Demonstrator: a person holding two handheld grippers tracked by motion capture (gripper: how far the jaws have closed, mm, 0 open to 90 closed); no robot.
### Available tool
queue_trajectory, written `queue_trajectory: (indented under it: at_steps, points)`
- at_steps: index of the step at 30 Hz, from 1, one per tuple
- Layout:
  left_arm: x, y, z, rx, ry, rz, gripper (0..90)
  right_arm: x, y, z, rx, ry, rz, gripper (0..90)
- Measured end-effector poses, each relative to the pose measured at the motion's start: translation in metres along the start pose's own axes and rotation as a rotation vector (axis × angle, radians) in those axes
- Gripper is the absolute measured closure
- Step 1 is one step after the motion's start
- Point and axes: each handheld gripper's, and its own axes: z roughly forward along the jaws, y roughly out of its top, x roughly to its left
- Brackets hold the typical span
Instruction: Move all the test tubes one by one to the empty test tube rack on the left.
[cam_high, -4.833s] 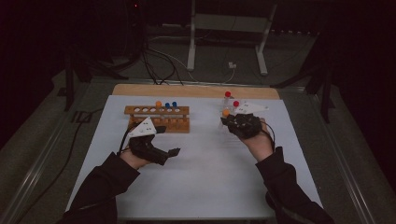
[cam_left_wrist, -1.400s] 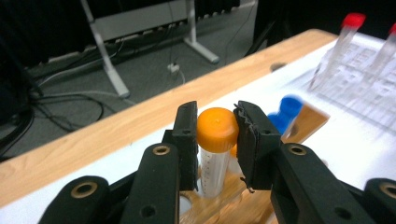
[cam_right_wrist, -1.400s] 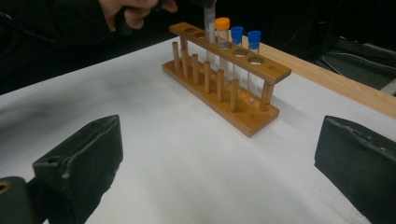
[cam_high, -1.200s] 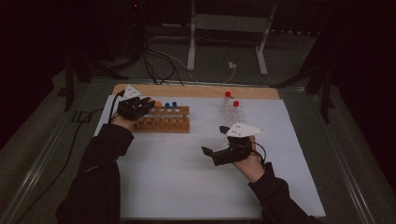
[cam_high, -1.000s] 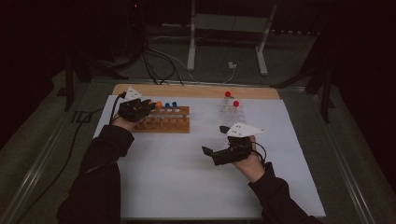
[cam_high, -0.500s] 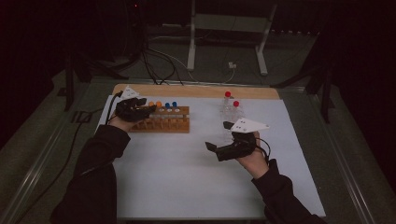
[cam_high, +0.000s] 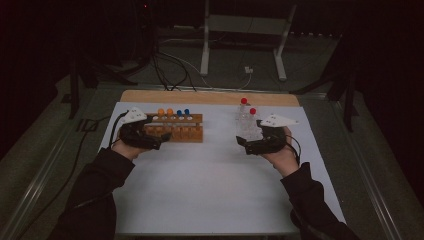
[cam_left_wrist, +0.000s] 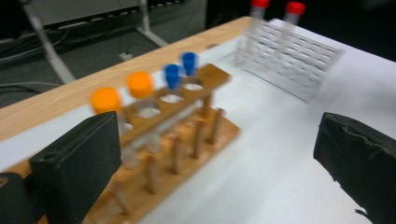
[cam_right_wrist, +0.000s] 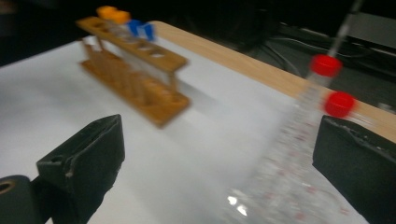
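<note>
A wooden tube rack (cam_high: 180, 131) stands at the back left of the white mat and holds two orange-capped tubes (cam_high: 165, 112) and two blue-capped tubes (cam_high: 183, 112). My left gripper (cam_high: 161, 141) lies at the rack's front left end. Its jaws have just been opening and are wide apart with nothing between them; the left gripper view (cam_left_wrist: 215, 154) shows the rack (cam_left_wrist: 187, 135) beyond its left jaw. A clear rack (cam_high: 248, 127) with two red-capped tubes (cam_high: 253, 111) stands to the right. My right gripper (cam_high: 243, 145) is open just in front of it, empty (cam_right_wrist: 219, 158).
A wooden board (cam_high: 210, 96) runs along the mat's far edge. Cables (cam_high: 175, 65) and a metal stand (cam_high: 240, 30) lie on the floor behind the table. The white mat (cam_high: 210, 180) stretches toward the person between both forearms.
The left gripper has drawn back from the rack's far left end toward the person and its jaws have opened. The right gripper has moved away and rightward, up to the clear rack.
</note>
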Motion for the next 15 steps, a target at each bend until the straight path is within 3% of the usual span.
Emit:
queue_trajectory:
  at_steps: [5,7,11,15]
  points:
    - [-0.018,-0.009,-0.005,-0.020,-0.046,0.014,1.3,-0.025,-0.006,0.011,0.045,-0.066,0.024,7.0]
    - [-0.023,-0.012,-0.005,-0.020,-0.051,0.026,1.3,-0.034,-0.008,0.016,0.058,-0.077,0.036,13.9]
    - [-0.026,-0.015,-0.005,-0.026,-0.082,0.017,1.3,-0.049,-0.010,0.026,0.072,-0.103,0.048,25.9]
    - [-0.026,-0.018,-0.002,-0.027,-0.078,0.011,1.3,-0.059,-0.010,0.037,0.082,-0.117,0.055,38.1]
